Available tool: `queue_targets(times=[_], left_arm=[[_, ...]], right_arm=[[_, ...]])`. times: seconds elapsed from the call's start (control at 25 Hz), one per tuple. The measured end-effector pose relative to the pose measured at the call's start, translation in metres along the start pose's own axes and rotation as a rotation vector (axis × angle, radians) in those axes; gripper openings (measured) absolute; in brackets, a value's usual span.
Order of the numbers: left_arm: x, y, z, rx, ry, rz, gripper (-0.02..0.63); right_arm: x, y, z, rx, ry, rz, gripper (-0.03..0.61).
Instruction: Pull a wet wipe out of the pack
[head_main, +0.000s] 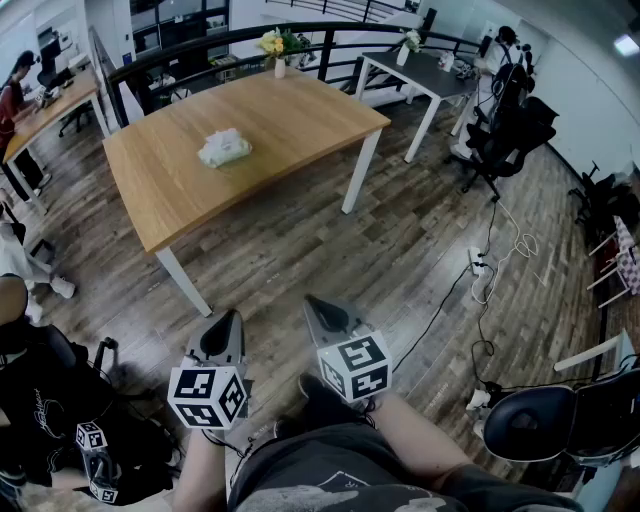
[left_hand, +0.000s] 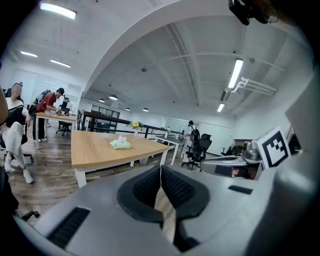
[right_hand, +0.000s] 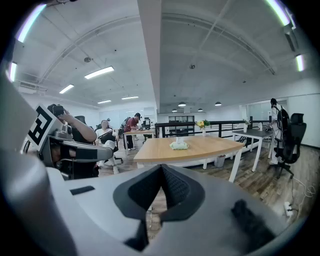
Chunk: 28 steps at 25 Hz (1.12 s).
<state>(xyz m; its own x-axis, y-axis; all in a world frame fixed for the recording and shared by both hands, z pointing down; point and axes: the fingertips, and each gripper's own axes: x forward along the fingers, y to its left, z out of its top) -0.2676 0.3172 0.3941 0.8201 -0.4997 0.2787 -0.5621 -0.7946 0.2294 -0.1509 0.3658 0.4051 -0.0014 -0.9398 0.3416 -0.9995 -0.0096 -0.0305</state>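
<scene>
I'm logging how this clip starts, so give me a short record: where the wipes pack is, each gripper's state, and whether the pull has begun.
pack: wet wipe pack lies on the wooden table, something white poking up from its top
left: left gripper shut, empty, over the floor short of the table
right: right gripper shut, empty, beside the left one
pull: not yet begun

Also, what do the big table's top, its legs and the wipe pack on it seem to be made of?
The table top looks like wood or wood-look laminate: light brown, matte, faint grain. The legs are probably painted metal: thin, smooth, white. The wipe pack seems soft plastic film: pale green, crumpled, though too small to be sure.
</scene>
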Motion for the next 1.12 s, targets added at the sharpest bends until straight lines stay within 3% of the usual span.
queue_targets(times=[0.68,1.12], left_arm=[[-0.023,-0.002,-0.009,0.010,0.003,-0.029,0.018],[-0.024,0.007,-0.014,-0.034,0.013,-0.007,0.018]], right_arm=[[-0.011,0.034,-0.005,-0.026,0.004,0.005,0.023],[-0.009,0.019,-0.004,0.086,-0.031,-0.009,0.025]])
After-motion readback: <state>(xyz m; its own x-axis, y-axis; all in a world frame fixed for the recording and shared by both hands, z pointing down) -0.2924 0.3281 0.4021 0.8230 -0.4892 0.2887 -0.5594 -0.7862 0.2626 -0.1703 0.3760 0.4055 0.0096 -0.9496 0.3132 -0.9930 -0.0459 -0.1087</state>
